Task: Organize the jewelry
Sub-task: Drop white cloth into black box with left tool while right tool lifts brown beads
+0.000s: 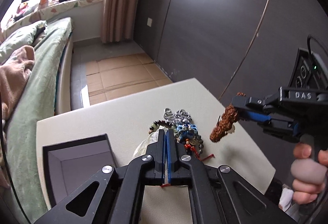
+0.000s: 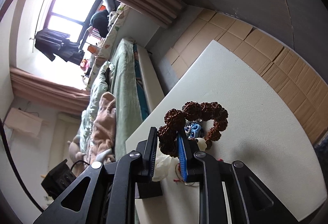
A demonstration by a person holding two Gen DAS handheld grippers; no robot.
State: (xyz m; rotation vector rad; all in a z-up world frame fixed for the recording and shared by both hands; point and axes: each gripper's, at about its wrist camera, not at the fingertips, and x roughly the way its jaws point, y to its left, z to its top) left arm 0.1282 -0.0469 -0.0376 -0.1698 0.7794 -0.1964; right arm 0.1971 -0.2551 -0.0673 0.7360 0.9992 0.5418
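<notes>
Right wrist view shows the brown bead bracelet clamped between the right gripper pads and lifted clear of the white table; the rough, knobbly seeds look light and hard, and strung loosely enough that the free loop droops and will probably swing. Pinching across two or three beads, as here, seems the safest hold, since the coarse surface should not slip. In the left wrist view the left gripper has its jaws pressed together; a red thread peeks out near their base, but I cannot tell what it belongs to. Just beyond lies the tangled jewelry pile: a limp ball chain, smooth beads, a blue charm, likely to drag together. The open dark box sits beside the pile.
</notes>
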